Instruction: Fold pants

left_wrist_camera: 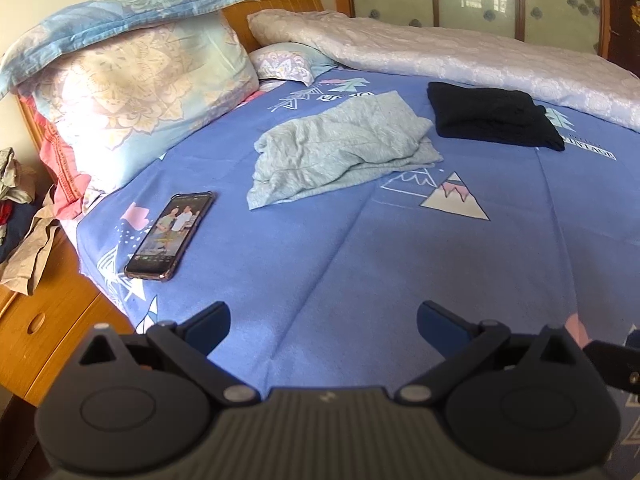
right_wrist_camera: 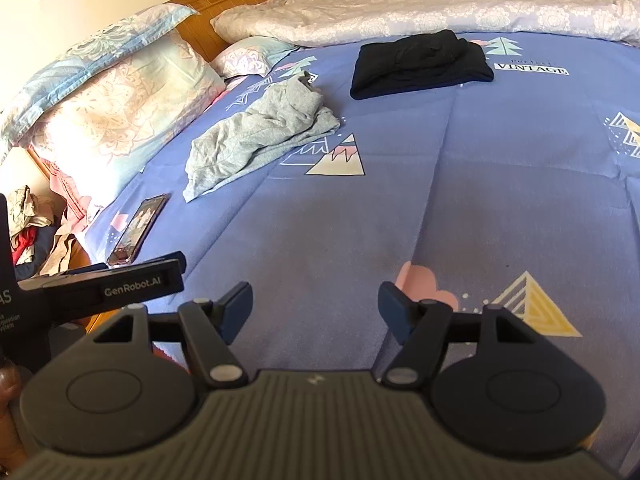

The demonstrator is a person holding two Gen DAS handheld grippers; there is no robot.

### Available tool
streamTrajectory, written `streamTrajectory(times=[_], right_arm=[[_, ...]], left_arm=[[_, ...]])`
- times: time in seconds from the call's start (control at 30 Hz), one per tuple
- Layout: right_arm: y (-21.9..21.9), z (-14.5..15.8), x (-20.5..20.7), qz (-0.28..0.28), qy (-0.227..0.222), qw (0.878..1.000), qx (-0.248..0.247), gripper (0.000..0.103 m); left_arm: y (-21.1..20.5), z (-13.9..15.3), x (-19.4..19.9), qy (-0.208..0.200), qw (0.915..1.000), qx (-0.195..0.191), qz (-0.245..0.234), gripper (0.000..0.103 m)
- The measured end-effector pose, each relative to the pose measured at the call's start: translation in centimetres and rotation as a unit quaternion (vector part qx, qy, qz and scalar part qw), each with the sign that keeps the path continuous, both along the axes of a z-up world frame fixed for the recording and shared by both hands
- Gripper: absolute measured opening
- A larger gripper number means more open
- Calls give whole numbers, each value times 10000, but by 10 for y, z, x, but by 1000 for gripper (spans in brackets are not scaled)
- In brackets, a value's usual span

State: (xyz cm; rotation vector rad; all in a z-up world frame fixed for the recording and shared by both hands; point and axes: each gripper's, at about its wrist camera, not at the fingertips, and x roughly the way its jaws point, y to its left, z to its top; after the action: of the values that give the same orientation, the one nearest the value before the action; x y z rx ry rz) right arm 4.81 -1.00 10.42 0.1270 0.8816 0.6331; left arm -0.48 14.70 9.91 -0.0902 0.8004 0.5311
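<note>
Crumpled light grey pants [left_wrist_camera: 340, 144] lie in a loose heap on the blue patterned bedsheet [left_wrist_camera: 400, 248], mid-bed; they also show in the right wrist view [right_wrist_camera: 256, 136]. Folded black pants [left_wrist_camera: 492, 118] lie beyond them near the quilt, also in the right wrist view [right_wrist_camera: 420, 64]. My left gripper [left_wrist_camera: 323, 322] is open and empty, low over the sheet, well short of the grey pants. My right gripper [right_wrist_camera: 316, 306] is open and empty over the near part of the sheet [right_wrist_camera: 440, 200]. The left gripper's body [right_wrist_camera: 100, 286] shows at the left of the right wrist view.
A phone [left_wrist_camera: 170, 236] with its screen lit lies on the sheet at left, also in the right wrist view [right_wrist_camera: 136, 230]. Stacked pillows [left_wrist_camera: 132, 92] lean on the wooden headboard. A pale quilt [left_wrist_camera: 460, 52] runs along the far side. A wooden nightstand [left_wrist_camera: 44, 320] holds clutter.
</note>
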Motion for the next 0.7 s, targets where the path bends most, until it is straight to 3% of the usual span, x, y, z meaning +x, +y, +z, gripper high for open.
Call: streamTrajectory(times=[0.7], right_arm=[[1, 3, -2, -69, -32, 10000, 34, 72]], left_arm=[[-1, -1, -1, 105, 9999, 53, 6, 103]])
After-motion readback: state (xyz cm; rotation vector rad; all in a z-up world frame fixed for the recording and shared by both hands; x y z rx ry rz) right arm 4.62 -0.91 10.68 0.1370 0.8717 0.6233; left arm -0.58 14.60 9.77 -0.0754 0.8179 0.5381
